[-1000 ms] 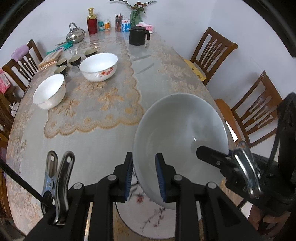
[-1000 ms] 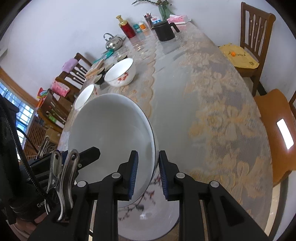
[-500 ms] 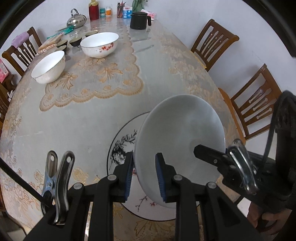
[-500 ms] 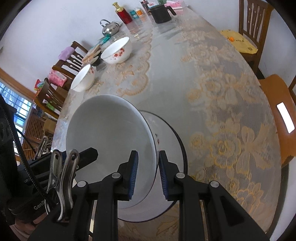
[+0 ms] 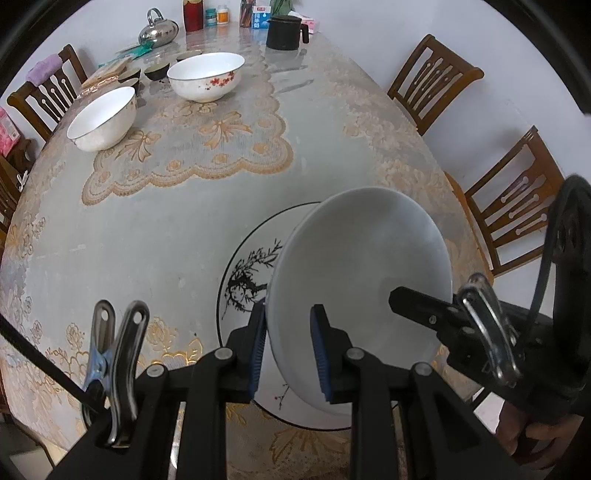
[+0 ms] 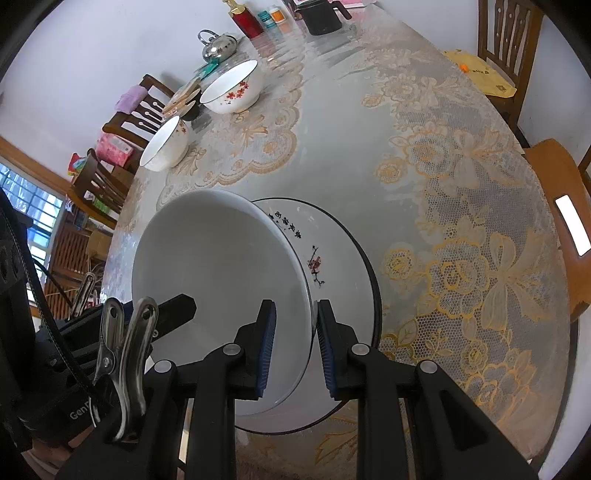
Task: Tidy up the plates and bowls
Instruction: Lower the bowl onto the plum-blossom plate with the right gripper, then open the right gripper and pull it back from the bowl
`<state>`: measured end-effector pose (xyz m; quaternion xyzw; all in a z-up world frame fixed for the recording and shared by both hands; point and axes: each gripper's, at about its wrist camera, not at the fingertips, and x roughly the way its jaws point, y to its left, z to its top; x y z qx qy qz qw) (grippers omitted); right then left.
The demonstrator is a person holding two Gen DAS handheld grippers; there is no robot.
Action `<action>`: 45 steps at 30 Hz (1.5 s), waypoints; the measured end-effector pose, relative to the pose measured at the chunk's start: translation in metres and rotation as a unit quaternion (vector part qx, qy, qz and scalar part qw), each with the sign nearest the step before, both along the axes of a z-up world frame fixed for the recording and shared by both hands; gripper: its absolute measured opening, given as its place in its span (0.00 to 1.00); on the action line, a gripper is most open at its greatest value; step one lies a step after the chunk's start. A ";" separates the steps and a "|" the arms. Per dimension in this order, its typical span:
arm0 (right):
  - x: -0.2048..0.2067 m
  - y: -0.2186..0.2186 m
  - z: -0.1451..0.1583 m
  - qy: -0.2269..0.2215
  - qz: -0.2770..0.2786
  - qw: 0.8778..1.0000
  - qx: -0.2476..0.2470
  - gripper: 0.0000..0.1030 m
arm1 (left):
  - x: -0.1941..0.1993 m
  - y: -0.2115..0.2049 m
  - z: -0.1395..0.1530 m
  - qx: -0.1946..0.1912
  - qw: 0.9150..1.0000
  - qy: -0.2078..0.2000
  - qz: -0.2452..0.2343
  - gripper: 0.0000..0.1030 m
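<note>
A large plain white bowl (image 5: 364,266) (image 6: 218,273) hangs just over a black-rimmed plate with an ink branch design (image 5: 245,280) (image 6: 340,258). My left gripper (image 5: 288,343) is shut on the bowl's near-left rim, and my right gripper (image 6: 293,339) is shut on its opposite rim. Each gripper shows in the other's view beside the bowl. Two more bowls stand far back: a flowered one (image 5: 205,79) (image 6: 234,88) and a white one (image 5: 101,118) (image 6: 164,144). Whether the held bowl touches the plate is hidden.
The lace-covered table (image 5: 166,221) carries a kettle (image 5: 159,31), a black jug (image 5: 284,31), bottles and small dark cups (image 5: 157,70) at its far end. Wooden chairs (image 5: 436,79) stand around it. A hand (image 5: 532,439) holds the right gripper.
Both grippers have sunk with the white bowl, bringing it down over the plate, which now shows much more fully beneath it. The grips stay the same.
</note>
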<state>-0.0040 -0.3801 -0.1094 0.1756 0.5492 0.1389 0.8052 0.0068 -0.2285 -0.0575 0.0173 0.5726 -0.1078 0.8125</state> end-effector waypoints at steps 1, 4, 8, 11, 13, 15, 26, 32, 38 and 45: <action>0.000 0.000 0.000 0.001 0.000 1.000 -0.001 0.24 | 0.000 0.000 -0.001 0.000 1.000 0.001 0.000 0.24; 0.001 0.000 -0.002 0.002 0.001 1.000 -0.001 0.24 | 0.000 -0.002 -0.001 0.002 1.000 0.001 0.001 0.24; 0.003 0.001 -0.005 0.005 0.003 1.000 0.000 0.24 | 0.001 -0.002 -0.001 0.005 1.000 -0.001 0.002 0.24; 0.004 0.001 -0.007 0.006 0.004 1.000 0.003 0.24 | 0.002 -0.003 -0.003 0.007 1.000 0.003 0.007 0.24; 0.005 0.002 -0.009 0.006 0.006 1.000 0.004 0.24 | 0.002 -0.001 -0.003 0.006 1.000 0.007 0.011 0.24; 0.005 0.002 -0.009 0.006 0.007 1.000 0.004 0.24 | 0.002 0.000 -0.005 0.005 1.000 0.009 0.015 0.24; 0.004 0.002 -0.008 -0.006 0.014 1.000 0.010 0.24 | 0.005 0.002 -0.008 0.019 0.999 0.011 0.026 0.24; 0.002 -0.001 -0.008 -0.008 0.008 0.999 0.030 0.26 | 0.004 0.002 -0.003 0.026 0.999 0.004 0.027 0.24; -0.003 -0.005 0.002 -0.026 0.003 0.999 0.043 0.34 | 0.003 0.002 0.008 0.033 0.999 -0.010 0.025 0.27; -0.008 -0.008 0.025 -0.055 -0.001 0.998 0.040 0.37 | 0.001 0.010 0.022 0.024 0.999 -0.017 0.045 0.33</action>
